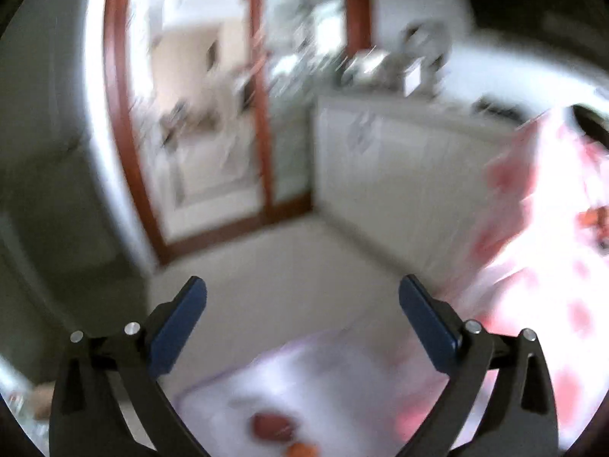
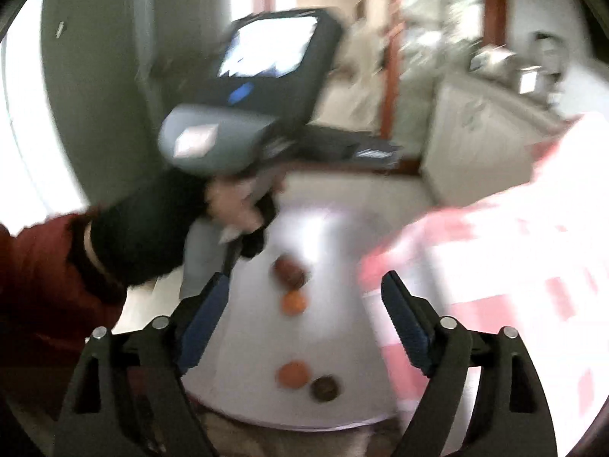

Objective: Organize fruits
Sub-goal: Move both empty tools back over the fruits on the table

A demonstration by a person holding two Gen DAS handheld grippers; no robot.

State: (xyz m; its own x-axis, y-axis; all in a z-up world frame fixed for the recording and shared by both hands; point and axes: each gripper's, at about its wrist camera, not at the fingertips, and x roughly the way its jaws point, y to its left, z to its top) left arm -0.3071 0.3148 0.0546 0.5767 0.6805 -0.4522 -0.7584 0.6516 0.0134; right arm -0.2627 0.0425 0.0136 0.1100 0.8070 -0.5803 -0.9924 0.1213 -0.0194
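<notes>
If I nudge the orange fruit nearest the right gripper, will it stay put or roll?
The orange fruit looks round and lies loose on a smooth white surface, so it would probably roll. A darker fruit sits close beside it and might get knocked. The picture is blurred, so its firmness is unclear.

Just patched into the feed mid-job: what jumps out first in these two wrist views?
Everything is motion-blurred. In the right wrist view, a gloved hand in a dark red sleeve grips the other handheld gripper unit, big at upper left. Below it, four small fruits lie scattered on a pale surface, beside a red-and-white patterned cloth at right. Both the left gripper and right gripper stand open, holding nothing.
</notes>
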